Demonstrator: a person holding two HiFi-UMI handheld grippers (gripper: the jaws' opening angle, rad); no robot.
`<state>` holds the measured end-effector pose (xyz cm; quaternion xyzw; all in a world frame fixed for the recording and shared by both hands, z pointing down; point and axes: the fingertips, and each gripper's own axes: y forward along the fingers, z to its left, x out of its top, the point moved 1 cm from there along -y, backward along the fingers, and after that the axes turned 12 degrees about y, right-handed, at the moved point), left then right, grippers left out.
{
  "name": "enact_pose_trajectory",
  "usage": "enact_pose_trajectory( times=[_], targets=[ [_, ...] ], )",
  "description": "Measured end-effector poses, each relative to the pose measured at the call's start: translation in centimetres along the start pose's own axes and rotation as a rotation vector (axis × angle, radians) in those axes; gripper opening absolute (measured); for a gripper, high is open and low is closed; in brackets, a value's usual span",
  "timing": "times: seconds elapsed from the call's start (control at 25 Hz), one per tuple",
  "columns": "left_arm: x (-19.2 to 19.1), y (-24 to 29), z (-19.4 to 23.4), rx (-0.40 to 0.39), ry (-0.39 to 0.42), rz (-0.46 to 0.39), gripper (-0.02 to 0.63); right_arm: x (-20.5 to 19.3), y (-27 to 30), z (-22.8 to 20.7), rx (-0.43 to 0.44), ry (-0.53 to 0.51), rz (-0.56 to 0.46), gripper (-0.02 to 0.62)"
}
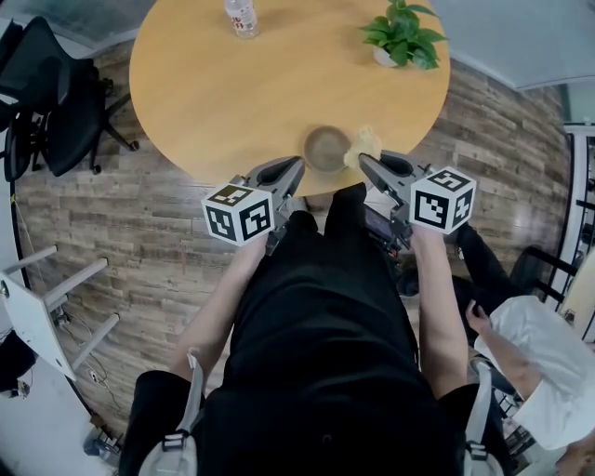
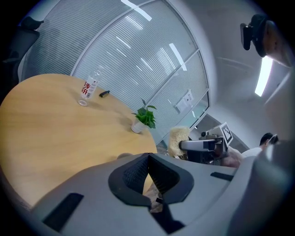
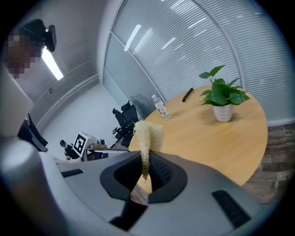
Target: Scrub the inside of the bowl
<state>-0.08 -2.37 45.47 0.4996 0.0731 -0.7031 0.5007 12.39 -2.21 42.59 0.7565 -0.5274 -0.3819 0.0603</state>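
At the table's near edge sits a small round brown bowl (image 1: 325,147), upright, on a round light-wood table (image 1: 232,93). The left gripper (image 1: 299,164) is just beside the bowl's left rim, jaws pressed together with nothing seen between them. The right gripper (image 1: 363,158) is at the bowl's right side, jaws pinching the thin lower end of a pale yellow fibrous loofah scrubber (image 1: 364,144). Its fluffy end sticks up past the jaw tips, at the bowl's right rim and not yet inside.

Risks, as a judgement:
- Nothing grips the bowl and it sits close to the edge, so a sideways scrub push could slide it or tip it off towards the person.
- The scrubber is held by a narrow strip only, so it may fold over or pull out under pressure.

Hard to tell:
- Both gripper views have the bowl almost fully blocked by the grippers' own bodies.
- It is unclear whether the left jaw tips touch the rim.
- The bowl's inside is too small in the head view to judge what is in it.

Far edge: a clear plastic bottle (image 1: 242,17) and a green potted plant (image 1: 402,35), well apart from the work.
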Motion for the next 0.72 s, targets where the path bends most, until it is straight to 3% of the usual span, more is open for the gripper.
enact_pose_trajectory(
  times=[0.72],
  targets=[
    [-0.44, 0.28, -0.75, -0.012, 0.001, 0.013, 0.012, -0.58, -0.48, -0.31, -0.025, -0.036, 0.029, 0.034]
  ],
)
